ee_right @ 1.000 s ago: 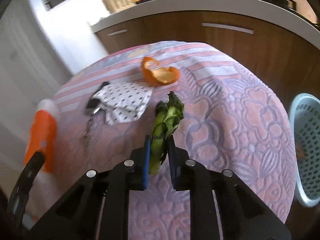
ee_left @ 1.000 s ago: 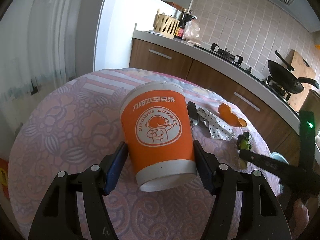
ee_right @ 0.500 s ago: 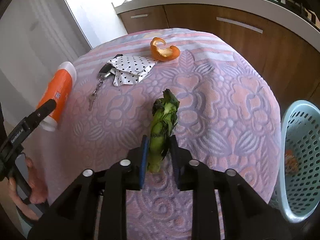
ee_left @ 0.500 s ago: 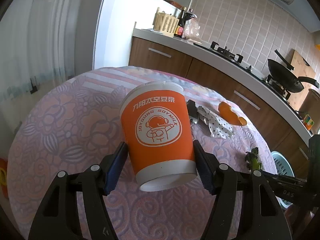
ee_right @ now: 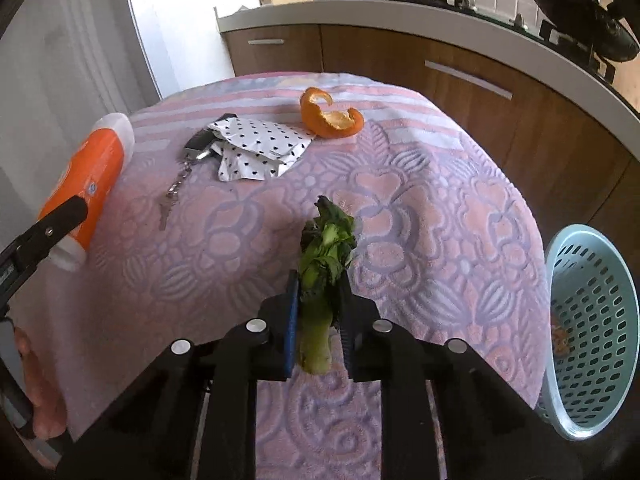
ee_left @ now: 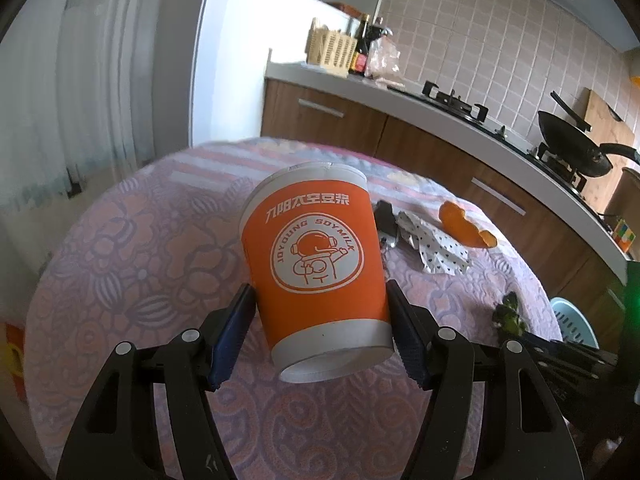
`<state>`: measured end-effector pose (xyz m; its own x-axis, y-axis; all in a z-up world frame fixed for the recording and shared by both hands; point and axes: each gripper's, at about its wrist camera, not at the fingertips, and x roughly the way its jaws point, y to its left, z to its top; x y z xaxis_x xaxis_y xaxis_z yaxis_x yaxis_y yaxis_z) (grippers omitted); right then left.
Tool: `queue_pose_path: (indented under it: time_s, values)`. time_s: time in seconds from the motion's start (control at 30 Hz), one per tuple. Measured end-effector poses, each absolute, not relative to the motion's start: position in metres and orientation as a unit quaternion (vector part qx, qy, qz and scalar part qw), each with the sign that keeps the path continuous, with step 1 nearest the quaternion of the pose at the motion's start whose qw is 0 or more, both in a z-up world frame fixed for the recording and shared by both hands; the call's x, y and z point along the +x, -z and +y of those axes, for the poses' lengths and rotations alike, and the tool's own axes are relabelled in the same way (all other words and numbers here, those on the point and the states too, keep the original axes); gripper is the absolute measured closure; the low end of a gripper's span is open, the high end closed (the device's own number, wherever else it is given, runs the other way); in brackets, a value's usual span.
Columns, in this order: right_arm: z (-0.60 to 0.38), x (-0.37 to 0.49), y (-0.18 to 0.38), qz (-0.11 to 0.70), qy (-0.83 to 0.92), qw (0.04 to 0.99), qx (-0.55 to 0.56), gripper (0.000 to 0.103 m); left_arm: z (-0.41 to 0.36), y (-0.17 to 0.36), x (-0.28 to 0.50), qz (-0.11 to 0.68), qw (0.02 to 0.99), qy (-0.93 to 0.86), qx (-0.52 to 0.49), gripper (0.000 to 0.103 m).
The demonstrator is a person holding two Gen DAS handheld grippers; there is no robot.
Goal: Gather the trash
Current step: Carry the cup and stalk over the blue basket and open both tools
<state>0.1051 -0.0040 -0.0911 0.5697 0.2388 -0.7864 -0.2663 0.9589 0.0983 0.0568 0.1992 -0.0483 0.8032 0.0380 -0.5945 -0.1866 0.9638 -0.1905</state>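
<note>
My left gripper is shut on an orange paper cup with a white lid, held tilted above the table; the cup also shows in the right wrist view. My right gripper is shut on a green vegetable scrap, held above the table near its right edge. An orange peel and a crumpled dotted paper lie on the far side of the table. A light blue basket stands beside the table at the right, with something small inside.
A round table with a pink and purple floral cloth fills the middle. Keys lie beside the dotted paper. A kitchen counter with wooden cabinets, a stove and a black pan runs behind.
My right gripper has pulled back and up from the table with the vegetable scrap, bringing the blue basket into view at the right. The left gripper keeps holding the cup almost still.
</note>
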Motion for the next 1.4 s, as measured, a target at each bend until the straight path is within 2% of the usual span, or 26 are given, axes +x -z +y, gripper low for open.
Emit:
queue_pose_path:
  time_s: [0.33,0.57,0.93,1.4]
  values:
    - [-0.082,0.083,0.039,0.375,-0.113,0.92,0.027,0.089,0.135,-0.002,0.06,0.282,0.951,0.035,-0.12,0.04]
    - [-0.167,0.067,0.025,0.351,-0.05,0.933,0.06,0.089,0.049,-0.011,0.085,0.298,0.94,0.129,-0.106,0.04]
    - [-0.273,0.071,0.055,0.369,0.015,0.922,0.121,0.089,-0.075,0.017,0.113,0.346,0.915,0.202,-0.045,0.04]
    - [-0.307,0.086,0.105,0.421,0.027,0.896,0.138,0.089,-0.125,0.072,0.125,0.409,0.889,0.202,-0.028,0.04]
